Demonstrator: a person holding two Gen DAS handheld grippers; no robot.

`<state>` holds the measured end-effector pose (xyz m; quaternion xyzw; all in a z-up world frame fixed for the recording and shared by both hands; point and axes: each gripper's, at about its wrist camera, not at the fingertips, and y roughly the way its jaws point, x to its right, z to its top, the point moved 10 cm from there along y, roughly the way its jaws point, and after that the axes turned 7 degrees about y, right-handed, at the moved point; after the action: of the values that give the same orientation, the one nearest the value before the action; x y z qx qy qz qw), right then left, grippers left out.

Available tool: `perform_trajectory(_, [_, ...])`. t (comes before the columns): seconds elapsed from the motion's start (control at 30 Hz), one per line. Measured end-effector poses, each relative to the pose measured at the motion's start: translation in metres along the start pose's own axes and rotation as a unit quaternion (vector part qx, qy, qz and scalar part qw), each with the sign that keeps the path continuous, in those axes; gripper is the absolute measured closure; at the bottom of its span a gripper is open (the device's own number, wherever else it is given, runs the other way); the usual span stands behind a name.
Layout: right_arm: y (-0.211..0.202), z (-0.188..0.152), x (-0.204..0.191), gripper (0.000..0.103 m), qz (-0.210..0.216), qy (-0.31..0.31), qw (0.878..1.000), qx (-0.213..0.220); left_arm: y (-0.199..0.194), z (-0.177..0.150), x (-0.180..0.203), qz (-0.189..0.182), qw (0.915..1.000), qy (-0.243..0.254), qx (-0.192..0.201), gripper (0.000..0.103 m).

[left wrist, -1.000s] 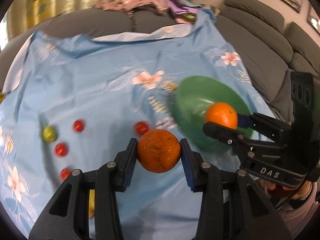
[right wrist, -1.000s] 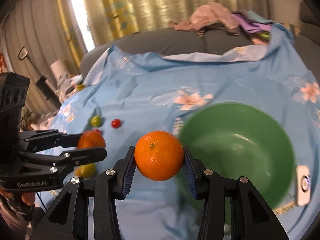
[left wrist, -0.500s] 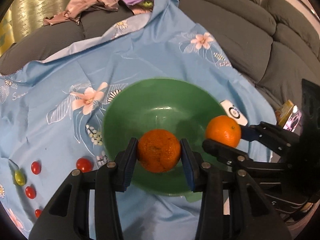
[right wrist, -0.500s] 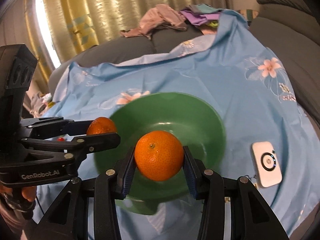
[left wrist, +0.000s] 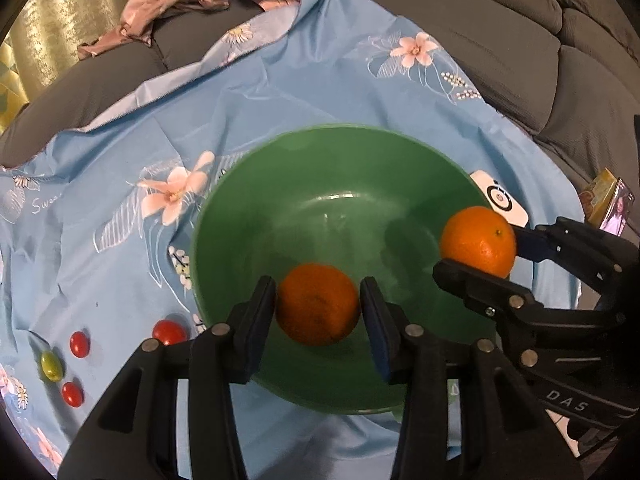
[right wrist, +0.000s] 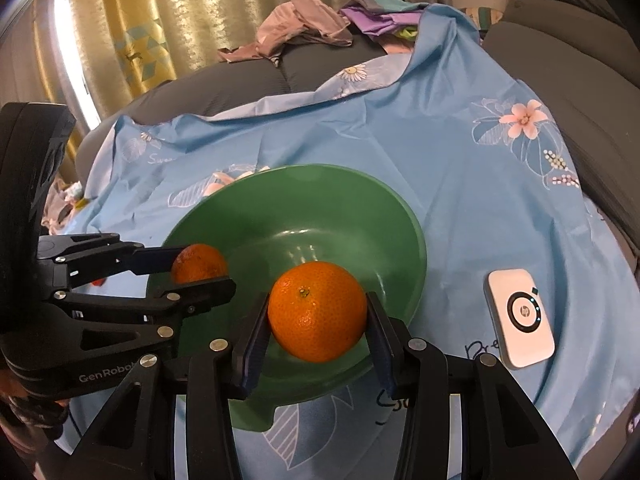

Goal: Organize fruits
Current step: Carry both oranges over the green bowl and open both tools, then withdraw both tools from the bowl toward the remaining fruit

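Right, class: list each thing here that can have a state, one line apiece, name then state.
Left gripper: jaws shut on the darker orange, held over the green bowl.
Right gripper: jaws shut on the brighter orange, held over the bowl.
Green bowl: upright on the blue cloth, nothing resting in it.
Cherry tomatoes: loose on the cloth, outside the bowl.
White device: flat on the cloth, ring lit.
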<state>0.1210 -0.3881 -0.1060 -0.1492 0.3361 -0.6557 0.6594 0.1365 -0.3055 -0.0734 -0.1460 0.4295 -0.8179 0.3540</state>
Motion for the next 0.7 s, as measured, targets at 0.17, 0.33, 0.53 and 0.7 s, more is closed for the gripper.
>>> perform_trajectory(0.17, [-0.009, 0.007, 0.002, 0.056, -0.006, 0.003, 1.000, 0.014, -0.012, 0.002, -0.004, 0.016, 0.9997, 0.005, 0.017, 0.040])
perform_trajectory(0.33, [-0.024, 0.014, -0.003, 0.056, -0.002, 0.006, 1.000, 0.031, -0.029, 0.001, -0.009, 0.045, 0.9983, 0.010, 0.035, 0.028])
perform_trajectory(0.53, [-0.040, 0.018, -0.016, 0.056, 0.009, 0.003, 0.999, 0.044, -0.053, -0.005, -0.017, 0.066, 0.9965, 0.003, 0.051, 0.018])
perform_trajectory(0.7, [-0.055, 0.020, -0.033, 0.056, 0.023, -0.007, 0.998, 0.055, -0.076, -0.013, -0.024, 0.090, 0.9937, -0.002, 0.066, 0.006])
